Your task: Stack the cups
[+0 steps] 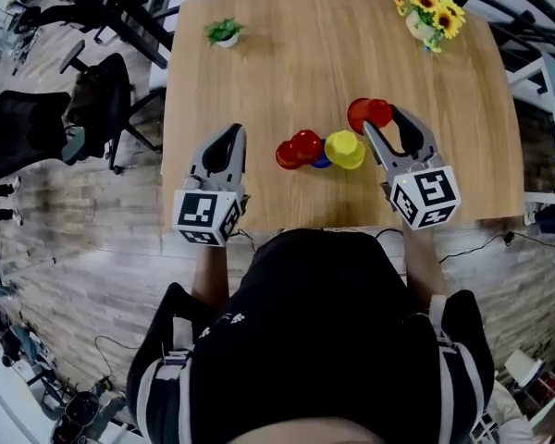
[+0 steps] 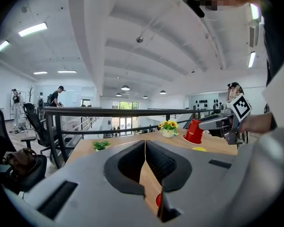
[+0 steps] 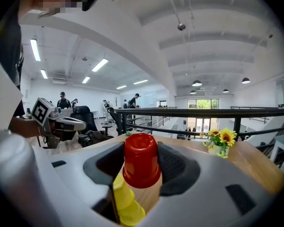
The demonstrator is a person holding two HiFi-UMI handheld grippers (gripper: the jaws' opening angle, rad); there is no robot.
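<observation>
My right gripper (image 1: 381, 119) clamps an upturned red cup (image 3: 142, 162) between its fingers; my left gripper (image 2: 145, 148) is pressed closed, empty.

Wooden table (image 1: 287, 72): small green potted plant (image 1: 224, 33) near far-left corner; sunflower pot (image 1: 429, 17) at far-right corner. Black office chairs (image 1: 37, 128) beyond left edge.

Light is bright and even throughout. It comes from ceiling strip lights (image 2: 32, 30) overhead and from daylight at the far windows (image 2: 125, 109), which wash out pale. On the table (image 1: 287, 72) the cups (image 1: 319, 148) cast only short, soft shadows. Both gripper views bulge like a fisheye, with black corners and a bowed railing (image 3: 217, 112). The red cup (image 3: 141, 167) in the right hand-held gripper (image 3: 141, 148) looks sharp, while the nearest grey body looks soft.
</observation>
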